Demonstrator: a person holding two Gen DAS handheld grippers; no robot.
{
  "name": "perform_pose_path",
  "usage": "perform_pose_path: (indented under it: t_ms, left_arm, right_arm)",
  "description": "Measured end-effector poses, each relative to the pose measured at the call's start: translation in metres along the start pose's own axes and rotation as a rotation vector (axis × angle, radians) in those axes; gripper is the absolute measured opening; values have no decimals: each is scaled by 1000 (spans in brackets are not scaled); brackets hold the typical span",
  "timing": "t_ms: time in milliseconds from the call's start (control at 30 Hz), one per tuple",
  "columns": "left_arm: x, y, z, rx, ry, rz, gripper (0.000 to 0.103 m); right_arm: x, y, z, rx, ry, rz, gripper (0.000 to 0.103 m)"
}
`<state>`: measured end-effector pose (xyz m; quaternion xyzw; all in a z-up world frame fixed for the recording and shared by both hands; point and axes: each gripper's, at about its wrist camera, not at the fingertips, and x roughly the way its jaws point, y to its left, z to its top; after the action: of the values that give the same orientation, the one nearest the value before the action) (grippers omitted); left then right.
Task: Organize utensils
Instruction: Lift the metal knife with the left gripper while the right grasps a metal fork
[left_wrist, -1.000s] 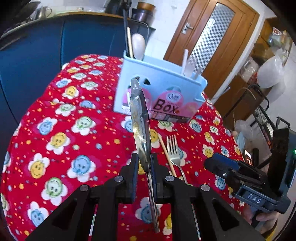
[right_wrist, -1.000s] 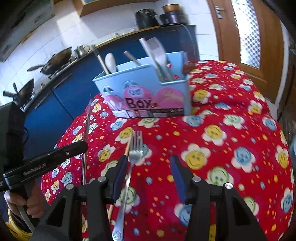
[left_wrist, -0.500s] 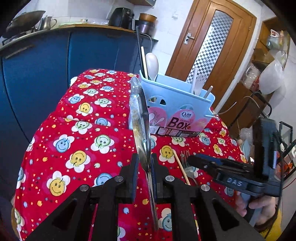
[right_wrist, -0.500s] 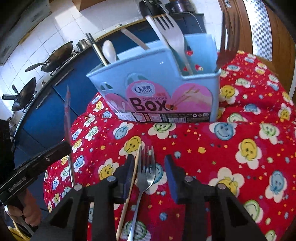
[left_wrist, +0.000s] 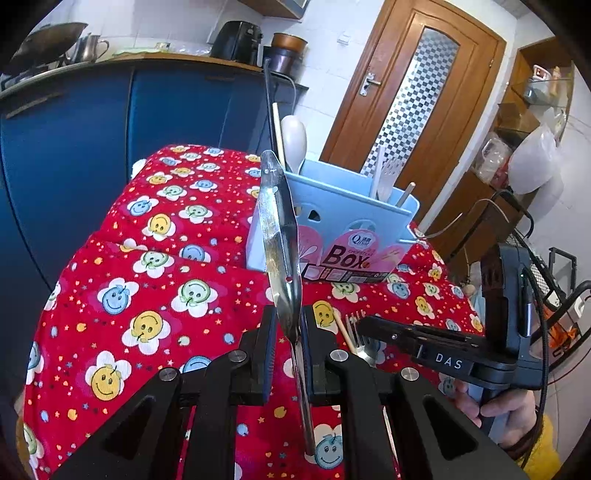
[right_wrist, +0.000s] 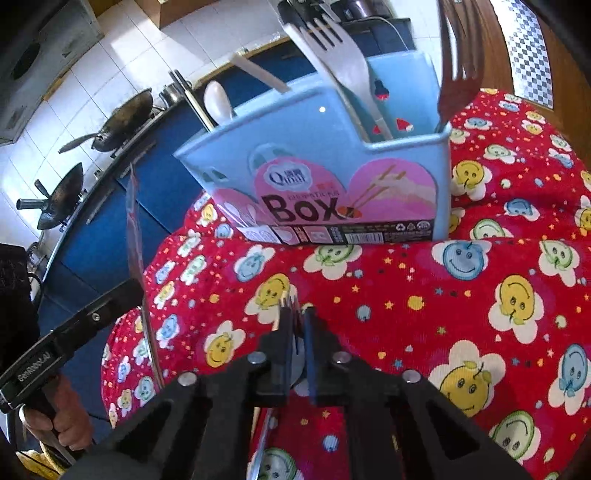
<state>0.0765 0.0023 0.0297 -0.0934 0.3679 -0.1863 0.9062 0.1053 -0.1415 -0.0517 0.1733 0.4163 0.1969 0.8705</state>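
My left gripper is shut on a flat steel knife, blade upright in front of the light blue utensil box. In the right wrist view that knife stands edge-on at the left, held by the left gripper. My right gripper is low on the red tablecloth. Its jaws are closing and press on the neck of a steel fork lying there. A wooden chopstick lies just left of the fork. The box holds forks, a spoon and sticks.
Blue kitchen cabinets stand behind the table, with woks on the counter. A wooden door and a cluttered shelf are at the right. A hand grips the right tool, another hand the left.
The right gripper's fingers have come together on the fork's neck after moving forward and down toward the box. The left gripper has kept the knife upright and hardly moved.
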Motion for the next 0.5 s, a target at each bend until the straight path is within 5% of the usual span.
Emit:
perform_pose_path:
  t_ms: [500]
  left_arm:
    - [-26, -16, 5, 31, -117, -37, 12]
  right_arm:
    - [-75, 41, 0, -113, -291, -44, 3]
